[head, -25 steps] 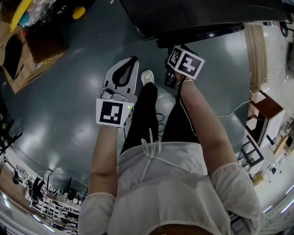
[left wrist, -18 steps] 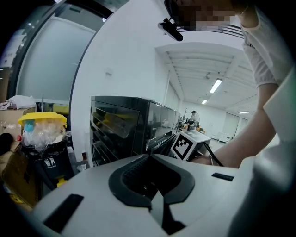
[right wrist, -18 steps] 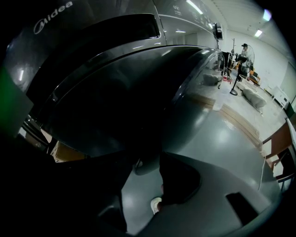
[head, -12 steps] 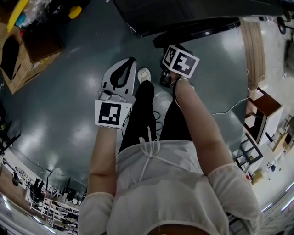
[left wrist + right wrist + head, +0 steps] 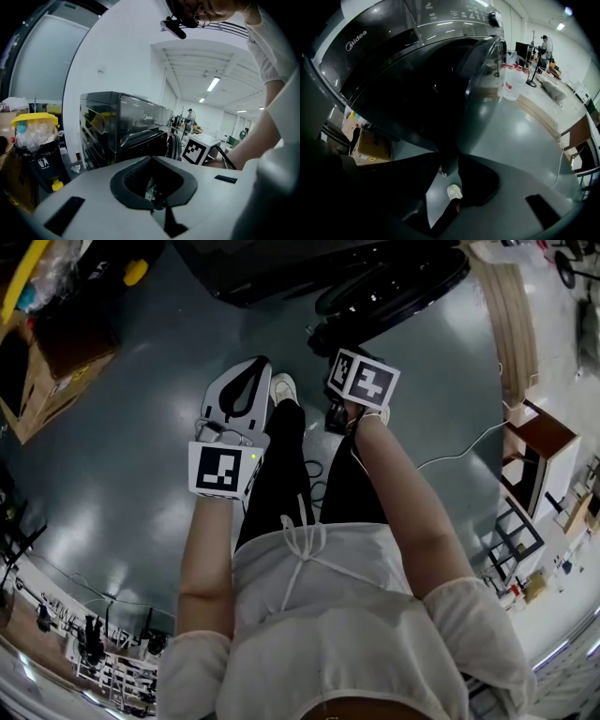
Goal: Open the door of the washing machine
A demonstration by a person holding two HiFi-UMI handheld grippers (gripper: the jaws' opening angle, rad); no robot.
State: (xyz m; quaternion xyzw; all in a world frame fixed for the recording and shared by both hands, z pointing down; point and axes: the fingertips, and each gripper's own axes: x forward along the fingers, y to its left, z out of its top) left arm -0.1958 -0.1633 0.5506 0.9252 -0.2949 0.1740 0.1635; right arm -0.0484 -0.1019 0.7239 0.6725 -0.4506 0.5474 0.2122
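Note:
The dark front-loading washing machine [image 5: 281,263] fills the top of the head view, and its control panel [image 5: 393,42] shows in the right gripper view. Its round door [image 5: 394,287] stands swung out over the floor. In the right gripper view the door's [image 5: 483,89] lower edge dips between the dark jaws of my right gripper [image 5: 449,161]. Those jaws have just been closing and are shut on that edge. In the head view the right gripper [image 5: 333,409] sits under its marker cube. My white left gripper [image 5: 262,364] hangs over the floor left of my legs, shut and holding nothing [image 5: 151,160].
My legs and a white shoe [image 5: 281,388] are between the grippers. A cardboard box [image 5: 47,362] and a yellow-lidded bin [image 5: 35,140] stand left of the machine. Wooden furniture [image 5: 544,465] and a floor cable [image 5: 459,451] lie right. A plastic container [image 5: 511,84] stands beyond the door.
The door has swung further out from the machine. My right gripper has come left and toward my body with it. The left gripper has shifted a little left.

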